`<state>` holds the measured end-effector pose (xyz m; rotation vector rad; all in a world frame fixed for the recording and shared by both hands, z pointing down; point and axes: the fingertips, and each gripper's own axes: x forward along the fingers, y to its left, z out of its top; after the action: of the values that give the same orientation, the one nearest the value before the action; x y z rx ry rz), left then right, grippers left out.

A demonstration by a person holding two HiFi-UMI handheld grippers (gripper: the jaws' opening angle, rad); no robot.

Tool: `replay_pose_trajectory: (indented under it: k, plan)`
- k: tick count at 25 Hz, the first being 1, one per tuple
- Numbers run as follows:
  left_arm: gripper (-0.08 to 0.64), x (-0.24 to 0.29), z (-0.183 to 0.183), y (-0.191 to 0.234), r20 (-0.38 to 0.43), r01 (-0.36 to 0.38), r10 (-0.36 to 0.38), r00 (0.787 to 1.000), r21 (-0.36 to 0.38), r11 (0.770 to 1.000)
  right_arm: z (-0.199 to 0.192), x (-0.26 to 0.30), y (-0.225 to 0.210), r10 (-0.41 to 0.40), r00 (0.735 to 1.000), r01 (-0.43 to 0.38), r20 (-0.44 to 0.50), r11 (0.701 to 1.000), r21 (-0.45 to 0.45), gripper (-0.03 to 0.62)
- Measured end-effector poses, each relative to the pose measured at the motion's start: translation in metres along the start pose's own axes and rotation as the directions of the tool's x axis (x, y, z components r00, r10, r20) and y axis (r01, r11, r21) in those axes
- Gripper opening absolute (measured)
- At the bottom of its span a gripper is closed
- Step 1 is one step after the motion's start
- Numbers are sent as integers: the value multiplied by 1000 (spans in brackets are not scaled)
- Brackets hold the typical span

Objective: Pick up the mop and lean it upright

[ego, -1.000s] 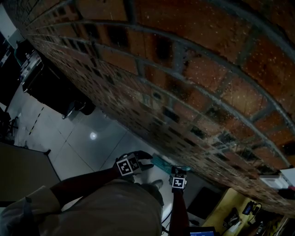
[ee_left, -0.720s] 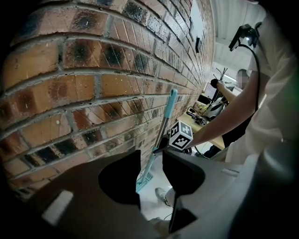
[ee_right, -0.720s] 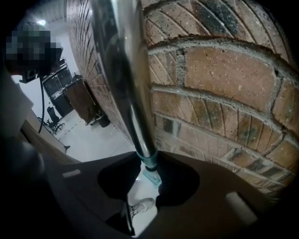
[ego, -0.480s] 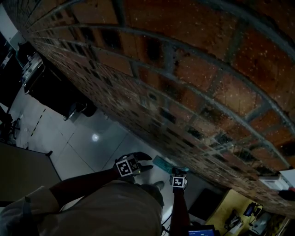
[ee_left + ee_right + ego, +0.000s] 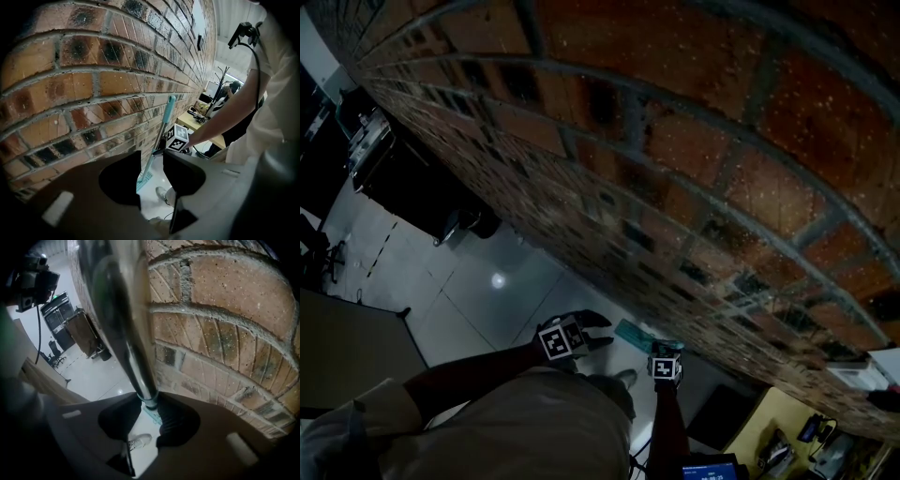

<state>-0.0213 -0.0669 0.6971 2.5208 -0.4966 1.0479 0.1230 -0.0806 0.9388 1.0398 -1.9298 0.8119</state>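
Observation:
The mop stands upright against the brick wall. In the left gripper view its teal-tipped pole runs down to a teal head on the floor. My right gripper is shut on the shiny metal pole, just above the teal collar and head. From the left gripper view, the right gripper's marker cube sits at the pole. My left gripper is open and empty, held back from the mop. The dark head view shows the left gripper, the right gripper and the mop head between them.
The brick wall fills most of the head view, above a pale tiled floor. A black cabinet stands against the wall farther left. A yellow desk with clutter is behind the mop. The person's shoe is near the mop head.

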Motion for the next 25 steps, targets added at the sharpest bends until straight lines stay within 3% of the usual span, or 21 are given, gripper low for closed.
replay_pose_trajectory:
  k: [14,17,18,21,25]
  plan:
    - [167,2,7,3,-2,-9,9,1000,7,1000,17,15,-9,9,999,-6,-40,997,80,115]
    - [167,4,9,3,-3,-5,5,1000,9,1000,-17,5,2,65,971,-20,-232,981,191,117]
    - [167,4,9,3,-2,-3,3,1000,10,1000,-16,5,-1,59,970,-13,-234,981,193,119]
    - [167,5,10,1,-1,2,-2,1000,13,1000,25,11,-17,-4,999,7,-38,995,99,132]
    - [167,4,9,2,-1,3,-3,1000,15,1000,36,7,-13,13,1000,-13,-1,995,100,153]
